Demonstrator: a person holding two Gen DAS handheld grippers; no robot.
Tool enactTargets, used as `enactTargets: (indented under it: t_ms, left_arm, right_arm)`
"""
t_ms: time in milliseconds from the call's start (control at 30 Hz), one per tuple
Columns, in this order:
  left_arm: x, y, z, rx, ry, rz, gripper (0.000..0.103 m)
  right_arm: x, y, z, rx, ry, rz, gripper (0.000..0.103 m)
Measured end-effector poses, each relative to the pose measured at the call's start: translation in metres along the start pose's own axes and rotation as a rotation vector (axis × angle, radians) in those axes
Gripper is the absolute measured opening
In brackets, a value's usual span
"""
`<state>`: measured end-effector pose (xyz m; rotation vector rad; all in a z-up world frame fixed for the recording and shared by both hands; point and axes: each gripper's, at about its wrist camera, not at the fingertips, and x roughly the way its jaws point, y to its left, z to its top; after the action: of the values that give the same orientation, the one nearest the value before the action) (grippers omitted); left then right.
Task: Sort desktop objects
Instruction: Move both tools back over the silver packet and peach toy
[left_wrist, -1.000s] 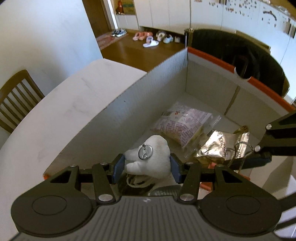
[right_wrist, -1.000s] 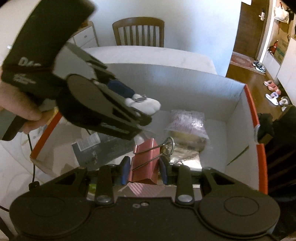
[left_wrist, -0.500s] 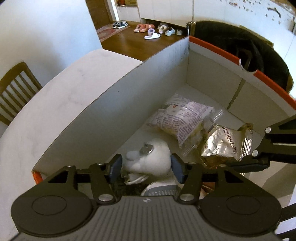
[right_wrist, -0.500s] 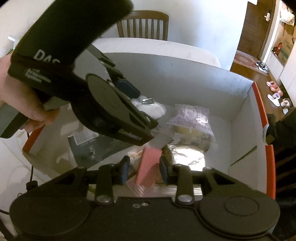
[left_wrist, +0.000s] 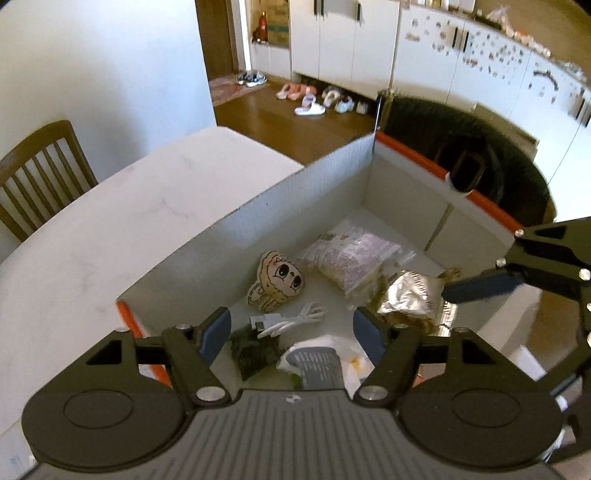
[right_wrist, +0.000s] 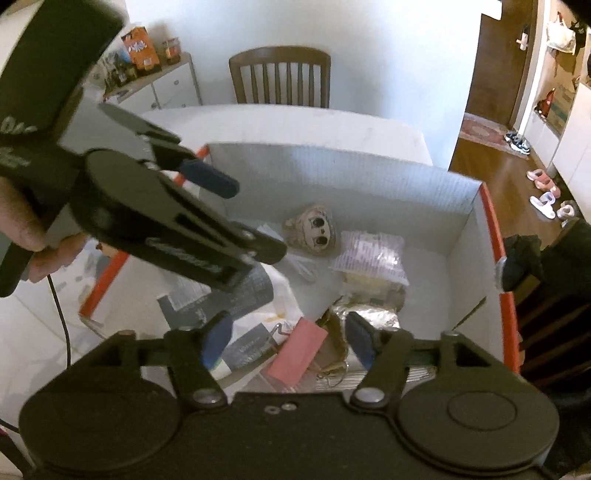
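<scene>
The small plush doll, face up with big drawn eyes, lies on the floor of the white cardboard box near its far wall, beside a printed snack packet and a crinkled foil pouch. A pink binder clip lies at the box's near end. Both grippers hang tilted down over the box, which stands on the white counter. The left gripper has its jaws opening with nothing between them; the right gripper likewise, the clip lying loose below it. A hand holds the left gripper's handle (its lettering too blurred to read, as is the packets' print).
</scene>
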<state>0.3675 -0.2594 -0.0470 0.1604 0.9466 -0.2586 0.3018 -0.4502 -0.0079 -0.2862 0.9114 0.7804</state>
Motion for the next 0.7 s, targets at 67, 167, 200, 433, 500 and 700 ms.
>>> enactTargets:
  t_ms: [67,167,200,433,500,700]
  left_arm:
    - [-0.015,0.003,-0.004,-0.010,-0.026,-0.016,0.073]
    - [-0.031,0.007,-0.010,-0.022,-0.053,-0.021,0.073]
    - [-0.036,0.007,-0.013,-0.027,-0.065,-0.029,0.073]
    - [-0.076,0.027,-0.041,-0.058,-0.134,-0.054,0.073]
    - [-0.086,0.038,-0.050,-0.070,-0.146,-0.062,0.073]
    - [-0.117,0.077,-0.083,-0.071,-0.174,-0.051,0.080]
  right_arm:
    - [-0.007,0.001,0.001,0.007,-0.016,0.004,0.072]
    - [-0.016,0.005,0.002,0.013,-0.037,0.008,0.072]
    - [-0.019,0.007,0.002,0.016,-0.044,0.009,0.073]
    - [-0.036,0.028,0.007,0.055,-0.107,0.032,0.078]
    - [-0.041,0.038,0.008,0.060,-0.127,0.031,0.080]
    - [-0.046,0.075,0.013,0.066,-0.168,0.036,0.082]
